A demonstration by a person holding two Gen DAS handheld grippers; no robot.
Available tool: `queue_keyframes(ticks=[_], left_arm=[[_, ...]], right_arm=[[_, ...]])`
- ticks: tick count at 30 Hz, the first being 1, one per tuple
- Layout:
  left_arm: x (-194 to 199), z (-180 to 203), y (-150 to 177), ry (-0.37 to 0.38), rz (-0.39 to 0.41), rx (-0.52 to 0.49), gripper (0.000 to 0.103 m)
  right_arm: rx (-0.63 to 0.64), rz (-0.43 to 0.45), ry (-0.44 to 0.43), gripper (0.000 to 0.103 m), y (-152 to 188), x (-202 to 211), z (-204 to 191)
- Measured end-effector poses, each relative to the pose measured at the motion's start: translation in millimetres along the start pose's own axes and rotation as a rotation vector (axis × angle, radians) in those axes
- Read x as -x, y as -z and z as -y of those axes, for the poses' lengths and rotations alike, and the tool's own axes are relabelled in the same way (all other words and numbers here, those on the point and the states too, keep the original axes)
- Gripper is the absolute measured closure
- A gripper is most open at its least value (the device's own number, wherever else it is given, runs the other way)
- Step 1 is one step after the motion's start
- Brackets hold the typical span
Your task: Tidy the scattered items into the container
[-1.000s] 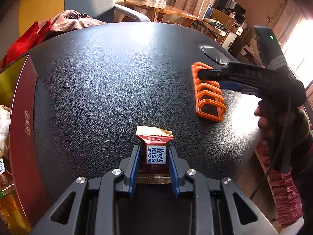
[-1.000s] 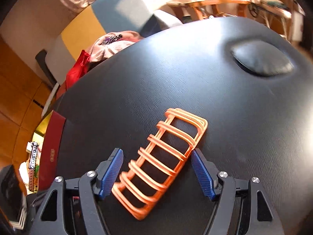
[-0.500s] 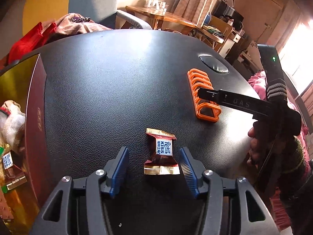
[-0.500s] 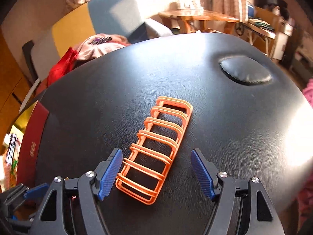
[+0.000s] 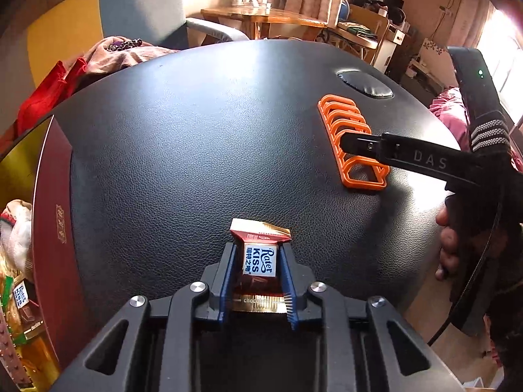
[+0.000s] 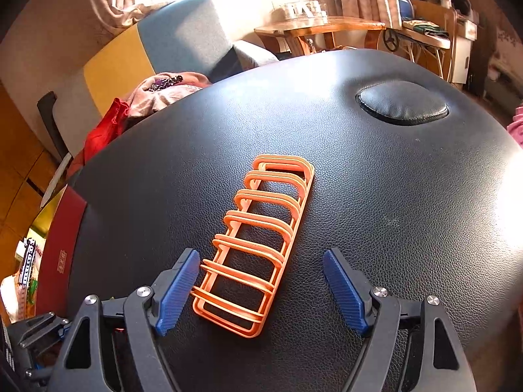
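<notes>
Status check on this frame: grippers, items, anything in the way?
Left gripper shut on chocolate. Right gripper open, straddling orange rack on table. Red box at left; path looks clear.

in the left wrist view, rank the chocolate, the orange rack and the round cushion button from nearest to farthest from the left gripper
1. chocolate: clamped between the left gripper fingers, dead ahead.
2. orange rack: ahead to the right, on the black leather.
3. round cushion button: just beyond the rack's far end, farthest right.

red box (image 5: 49, 228) cut by left edge, contents partly hidden
</notes>
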State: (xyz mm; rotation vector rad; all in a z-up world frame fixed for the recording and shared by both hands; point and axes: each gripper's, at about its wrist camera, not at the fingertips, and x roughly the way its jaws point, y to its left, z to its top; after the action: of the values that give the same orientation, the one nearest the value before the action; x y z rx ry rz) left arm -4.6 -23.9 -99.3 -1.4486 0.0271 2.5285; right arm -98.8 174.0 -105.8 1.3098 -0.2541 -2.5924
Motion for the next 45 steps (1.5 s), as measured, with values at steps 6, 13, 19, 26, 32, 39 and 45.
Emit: queue_keyframes(ticks=[6, 13, 19, 26, 32, 39, 45], left_arm=[[7.5, -5.5, 12.4, 0.007, 0.015, 0.017, 0.079], [7.8, -11.0, 16.9, 0.034, 0.025, 0.052, 0.079], [8.3, -15.4, 19.8, 0.057, 0.031, 0.078, 0.079], [7.0, -17.1, 20.2, 0.063, 0.039, 0.083, 0.079], [8.0, -16.3, 22.4, 0.057, 0.047, 0.085, 0.078], [21.0, -22.0, 22.8, 0.072, 0.073, 0.112, 0.079], [45.3, -37.3, 21.6, 0.092, 0.125, 0.172, 0.079]], right_arm=[[0.003, 0.015, 0.014, 0.023, 0.6, -2.1, -3.7], [-0.058, 0.01, 0.017, 0.023, -2.9, -1.7, -0.7], [-0.028, -0.005, 0.118, 0.023, -9.5, -11.8, -15.0], [0.085, -0.01, 0.261, 0.048, -11.4, -22.1, -30.3], [0.08, -0.004, 0.181, 0.049, -0.5, -9.0, -22.0], [0.129, 0.003, 0.098, 0.049, 22.5, 4.8, -30.8], [0.238, 0.01, 0.071, 0.049, 42.2, 4.8, -56.0]])
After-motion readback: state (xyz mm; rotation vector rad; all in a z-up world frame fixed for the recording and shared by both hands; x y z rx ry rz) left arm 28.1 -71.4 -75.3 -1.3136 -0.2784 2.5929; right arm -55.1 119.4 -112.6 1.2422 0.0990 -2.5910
